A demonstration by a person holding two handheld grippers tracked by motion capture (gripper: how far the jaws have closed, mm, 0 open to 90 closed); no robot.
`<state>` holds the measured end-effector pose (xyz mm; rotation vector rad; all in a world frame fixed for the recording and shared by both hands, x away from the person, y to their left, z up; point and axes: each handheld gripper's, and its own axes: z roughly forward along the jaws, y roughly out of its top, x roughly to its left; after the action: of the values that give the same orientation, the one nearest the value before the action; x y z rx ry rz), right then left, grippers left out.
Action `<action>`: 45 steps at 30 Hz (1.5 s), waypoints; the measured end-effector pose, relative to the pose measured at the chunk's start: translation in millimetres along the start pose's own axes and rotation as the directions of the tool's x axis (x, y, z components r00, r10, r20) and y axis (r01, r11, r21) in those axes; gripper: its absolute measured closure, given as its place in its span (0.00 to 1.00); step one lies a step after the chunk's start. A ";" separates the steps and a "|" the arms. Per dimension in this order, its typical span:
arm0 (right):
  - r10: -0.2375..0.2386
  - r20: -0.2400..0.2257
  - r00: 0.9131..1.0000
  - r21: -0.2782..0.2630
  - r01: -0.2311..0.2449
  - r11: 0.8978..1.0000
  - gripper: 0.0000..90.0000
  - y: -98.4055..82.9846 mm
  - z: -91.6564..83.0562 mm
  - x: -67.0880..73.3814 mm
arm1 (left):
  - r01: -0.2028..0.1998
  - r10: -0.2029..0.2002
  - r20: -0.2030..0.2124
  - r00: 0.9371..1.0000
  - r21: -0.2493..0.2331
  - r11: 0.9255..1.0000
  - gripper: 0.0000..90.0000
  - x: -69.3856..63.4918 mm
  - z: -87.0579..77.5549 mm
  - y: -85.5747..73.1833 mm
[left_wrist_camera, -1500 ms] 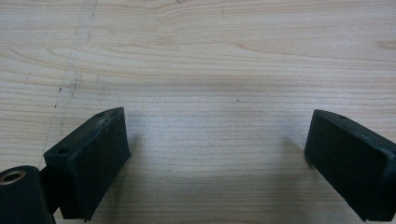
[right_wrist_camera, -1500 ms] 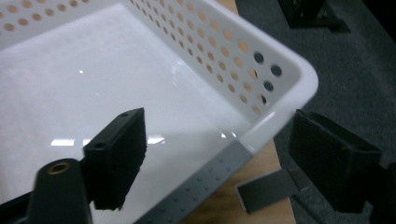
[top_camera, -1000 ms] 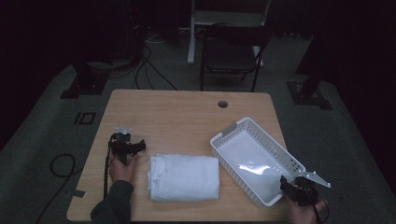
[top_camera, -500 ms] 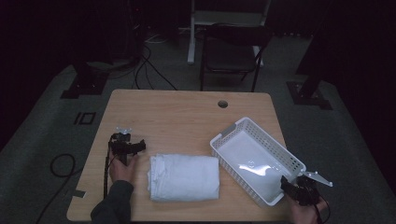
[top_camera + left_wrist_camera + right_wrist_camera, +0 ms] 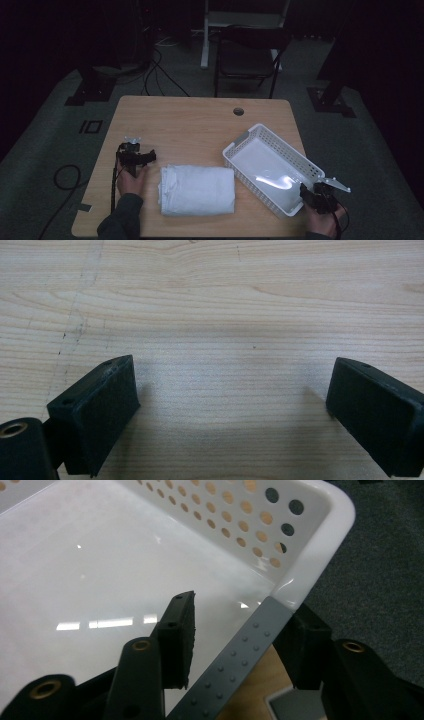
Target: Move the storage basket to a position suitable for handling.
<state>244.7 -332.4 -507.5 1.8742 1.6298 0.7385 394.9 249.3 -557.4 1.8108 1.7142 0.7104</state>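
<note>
A white perforated basket (image 5: 248,178) sits slantwise on the right half of the wooden table (image 5: 190,125). A folded white cloth (image 5: 197,190) lies to its left near the front edge. My right gripper (image 5: 307,192) is at the basket's near corner. In the right gripper view its jaws (image 5: 242,610) straddle the grey studded rim strip (image 5: 240,650), one inside the basket (image 5: 320,540) and one outside. They have just been closing, and a gap still shows at the inner pad. My left gripper (image 5: 135,156) rests left of the cloth, open (image 5: 232,390) over bare wood.
A round cable hole (image 5: 238,111) marks the table's far side. A dark chair (image 5: 250,50) stands behind the table, with cables (image 5: 160,70) on the floor at the far left. The basket's near corner reaches the table's front right edge.
</note>
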 end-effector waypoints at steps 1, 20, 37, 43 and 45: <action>-0.002 -0.001 1.000 -0.001 0.002 1.000 0.61 3.7 3.4 -0.1 | 0.002 -0.002 0.000 1.000 -0.001 1.000 0.07 -0.4 0.0 -0.1; -0.080 -0.047 0.996 -0.006 0.080 0.997 0.69 46.5 43.0 24.2 | 0.001 -0.001 0.000 1.000 -0.001 1.000 0.07 -0.5 0.0 -0.1; -0.183 -0.160 0.970 -0.019 0.182 0.983 0.61 80.2 78.3 63.8 | 0.001 -0.001 0.000 1.000 -0.002 1.000 0.07 -0.5 0.0 -0.1; -0.151 -0.152 0.977 0.001 0.153 0.988 0.50 67.4 61.7 66.7 | 0.001 -0.001 0.000 1.000 -0.001 1.000 0.07 -0.7 -0.1 -0.2; -0.154 -0.168 0.974 0.007 0.157 0.988 0.51 59.4 55.6 68.8 | 0.001 -0.001 0.000 1.000 -0.001 1.000 0.07 -0.7 -0.1 -0.2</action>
<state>333.4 -273.8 -500.7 1.7132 1.8711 0.8329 394.6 248.6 -557.5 1.8090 1.7139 0.7105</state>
